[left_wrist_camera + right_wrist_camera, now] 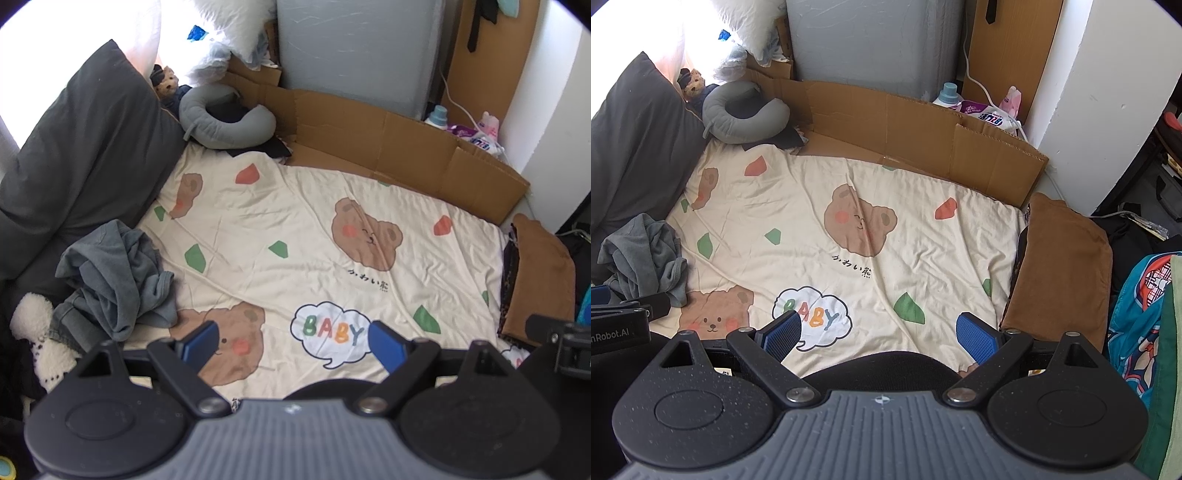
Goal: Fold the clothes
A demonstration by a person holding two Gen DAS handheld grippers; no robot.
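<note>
A crumpled grey-blue garment (pixel 114 280) lies in a heap at the left side of the cream bear-print bedspread (pixel 303 229); the right wrist view shows the same garment (pixel 646 254) at its left edge. A folded brown garment (pixel 535 280) rests on the bed's right side, the same brown garment (pixel 1063 266) lying to the right of my right gripper. My left gripper (pixel 291 343) hovers open above the bedspread, right of the grey heap, with nothing between its blue pads. My right gripper (pixel 879 336) is open too, over the "BABY" print, holding nothing.
A dark grey pillow (pixel 81 155) and a grey neck pillow (pixel 225 122) sit at the far left. Flattened cardboard (pixel 388 147) lines the far edge before a grey panel. Bottles (pixel 979 107) stand behind it. A white fluffy item (pixel 37 332) lies near left. Colourful fabric (pixel 1137 306) hangs at right.
</note>
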